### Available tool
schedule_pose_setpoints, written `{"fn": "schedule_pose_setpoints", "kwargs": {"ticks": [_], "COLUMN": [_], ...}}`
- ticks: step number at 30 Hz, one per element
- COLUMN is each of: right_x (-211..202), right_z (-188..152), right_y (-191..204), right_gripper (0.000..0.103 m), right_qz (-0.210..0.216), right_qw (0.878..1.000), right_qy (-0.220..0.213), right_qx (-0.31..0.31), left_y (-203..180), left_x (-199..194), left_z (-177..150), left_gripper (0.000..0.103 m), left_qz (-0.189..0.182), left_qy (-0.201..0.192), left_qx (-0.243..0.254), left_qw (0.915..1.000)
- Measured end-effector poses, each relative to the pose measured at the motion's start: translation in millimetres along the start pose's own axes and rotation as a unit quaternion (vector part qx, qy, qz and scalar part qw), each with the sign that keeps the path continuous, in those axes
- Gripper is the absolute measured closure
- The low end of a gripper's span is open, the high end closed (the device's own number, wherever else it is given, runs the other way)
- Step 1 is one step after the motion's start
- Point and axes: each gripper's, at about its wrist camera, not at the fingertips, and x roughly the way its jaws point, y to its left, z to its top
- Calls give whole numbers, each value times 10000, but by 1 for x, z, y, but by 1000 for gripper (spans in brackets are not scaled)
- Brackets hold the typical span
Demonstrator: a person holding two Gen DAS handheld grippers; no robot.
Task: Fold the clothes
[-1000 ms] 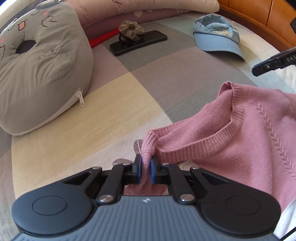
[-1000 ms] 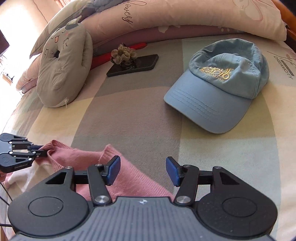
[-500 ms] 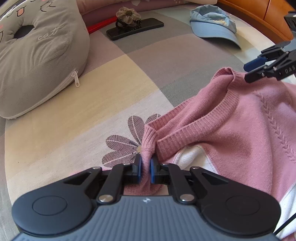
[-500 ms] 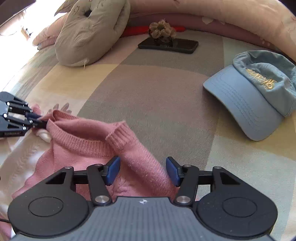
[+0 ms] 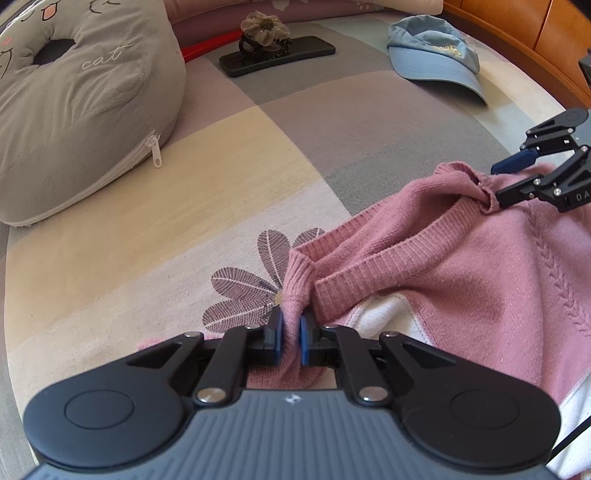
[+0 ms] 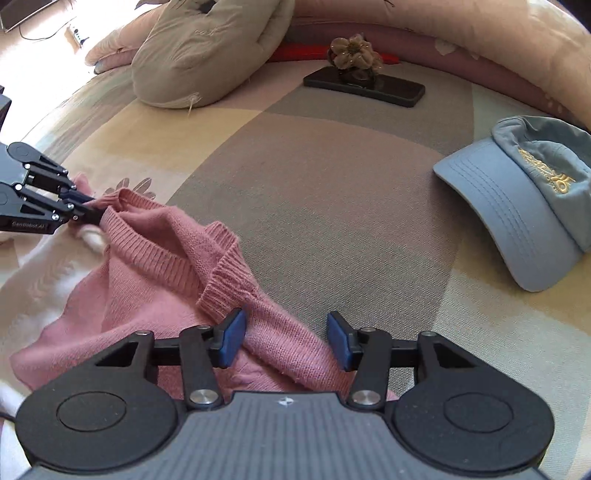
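A pink knit sweater with white panels lies rumpled on the checked bedspread, neckline open towards the pillows. My left gripper is shut on the ribbed collar edge at one shoulder. In the right wrist view the left gripper pinches that same collar corner at the far left. My right gripper stands open, its blue pads either side of the sweater at the other shoulder, low over the fabric. From the left wrist view the right gripper sits at the collar's far end, jaws apart.
A grey cat cushion lies at the left. A black phone with a flower hair clip sits at the back. A blue cap rests to the right. Pillows line the back; a wooden bed frame runs along the right.
The left gripper drew the collar back, uncovering a flower print on the bedspread. The right gripper swung over the sweater's other shoulder and came lower, still open.
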Motion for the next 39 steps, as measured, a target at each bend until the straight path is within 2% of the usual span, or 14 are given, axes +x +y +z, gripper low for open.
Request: {"fn": "schedule_pose_setpoints", "kwargs": {"ticks": [3, 6, 7, 9, 12, 14, 15, 17, 21, 24, 30, 33, 35, 39], "right_x": [-4, -13, -15, -20, -14, -7, -8, -10, -16, -29, -36, -27, -27, -29], "right_z": [2, 8, 11, 21, 31, 33, 34, 34, 35, 29, -6, -28, -30, -35], "right_y": [4, -3, -6, -14, -22, -23, -24, -25, -29, -25, -3, 7, 6, 4], "right_gripper": [75, 83, 90, 90, 90, 89, 89, 84, 76, 75, 69, 67, 68, 67], "right_qz": [135, -74, -206, -508, -620, -720, -739, -776, -816, -602, -133, -87, -166, -319], "right_qw": [9996, 9999, 9997, 9982, 9974, 9968, 9964, 9955, 9928, 9927, 9908, 9896, 9893, 9882], "right_qy": [162, -27, -130, -324, -372, -350, -397, -489, -672, -702, -309, 18, -13, -72], "right_qx": [-177, -105, -75, -8, 44, 19, 97, 252, 560, 775, 1307, 1434, 1452, 1498], "left_y": [-2, 0, 1, 3, 5, 10, 13, 17, 12, 7, -18, -17, -10, -2], "left_x": [-3, -10, -12, -16, -8, 5, 10, 12, -11, -24, -17, -4, -4, -10], "left_z": [3, 14, 20, 32, 48, 55, 57, 57, 49, 40, 2, -15, -17, -11], "left_gripper": [96, 96, 96, 96, 96, 85, 85, 85, 82, 82, 78, 76, 75, 78], "left_qz": [105, 252, 282, 341, 514, 616, 679, 790, 1016, 750, 99, 243, 390, 391], "left_qy": [-83, -341, -444, -639, -797, -659, -573, -567, -941, -850, -176, 53, -5, -40], "left_qx": [78, 104, 107, 115, 144, -27, -125, -261, -152, -267, -482, -642, -858, -1139], "left_qw": [9999, 9990, 9986, 9973, 9954, 9959, 9960, 9949, 9902, 9932, 9986, 9976, 9955, 9927]}}
